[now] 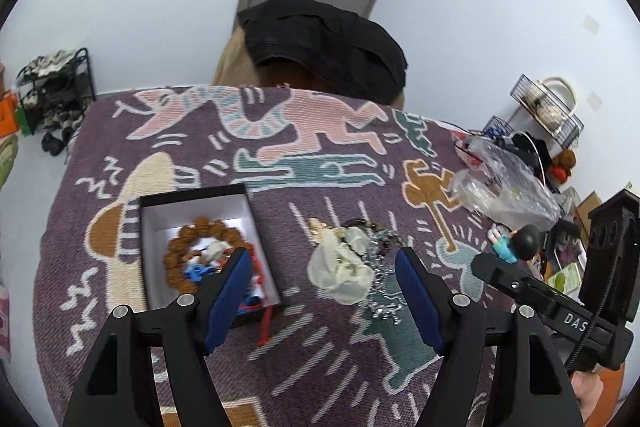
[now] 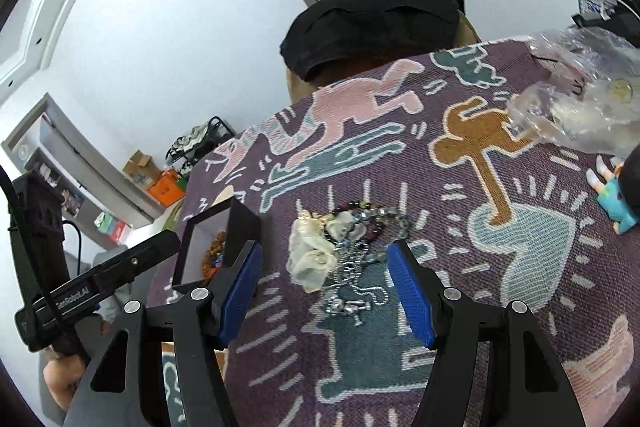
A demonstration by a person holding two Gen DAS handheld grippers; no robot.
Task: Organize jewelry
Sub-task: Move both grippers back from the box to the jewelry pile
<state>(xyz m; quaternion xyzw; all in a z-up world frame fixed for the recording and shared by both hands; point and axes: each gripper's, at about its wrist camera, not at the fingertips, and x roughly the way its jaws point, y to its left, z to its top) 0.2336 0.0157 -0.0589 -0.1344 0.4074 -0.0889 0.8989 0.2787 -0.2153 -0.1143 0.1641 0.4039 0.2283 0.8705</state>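
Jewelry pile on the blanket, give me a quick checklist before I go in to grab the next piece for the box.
1. Right gripper open: ok, nothing between the pads.
2. Left gripper open: ok, also empty.
3. Pile in front of the right gripper: ok, it lies between and just beyond the fingertips.
4. One piece free to lift: not ok, the silver chain, bead bracelets and cream pouch overlap in a tangle.
5. Box open with room: ok, lid off, a brown bead bracelet and small colored items inside, white floor showing.
6. Path from pile to box clear: ok, only blanket between them.
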